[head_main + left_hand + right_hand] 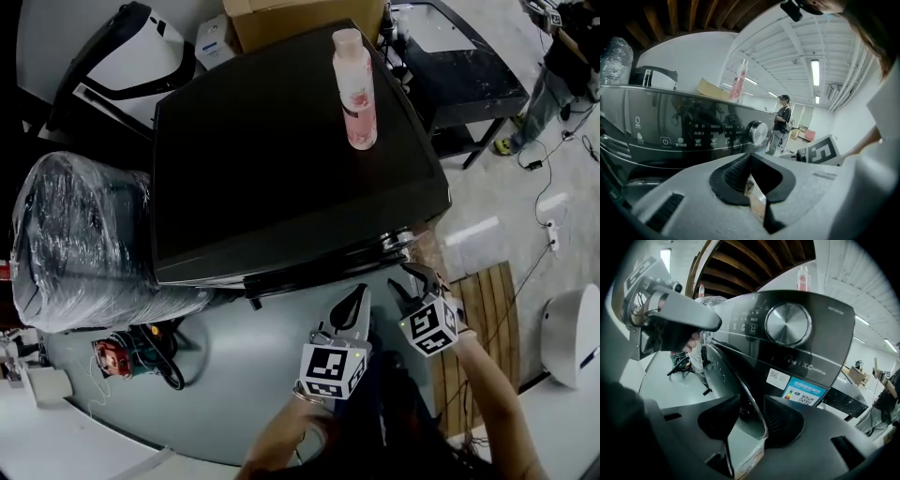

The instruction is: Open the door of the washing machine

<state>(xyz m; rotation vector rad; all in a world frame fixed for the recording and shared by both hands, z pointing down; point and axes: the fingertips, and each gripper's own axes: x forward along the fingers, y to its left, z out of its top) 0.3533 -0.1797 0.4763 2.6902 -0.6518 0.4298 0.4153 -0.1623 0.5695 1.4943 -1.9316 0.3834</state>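
Where glossy door rim [739, 383] curves, right hand-held gripper [751, 414] agape astride, left hand-held gripper [750, 163] closed.

Washing machine [281, 141] front hidden under own top; panel print [712, 133] too small.

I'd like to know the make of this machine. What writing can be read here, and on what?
"inverter": on the washing machine front, beside an unclear logo.
Chinese button labels on the control panel: too small to read.
Blue sticker and white sticker: print too small.
Pink bottle label: blurred.
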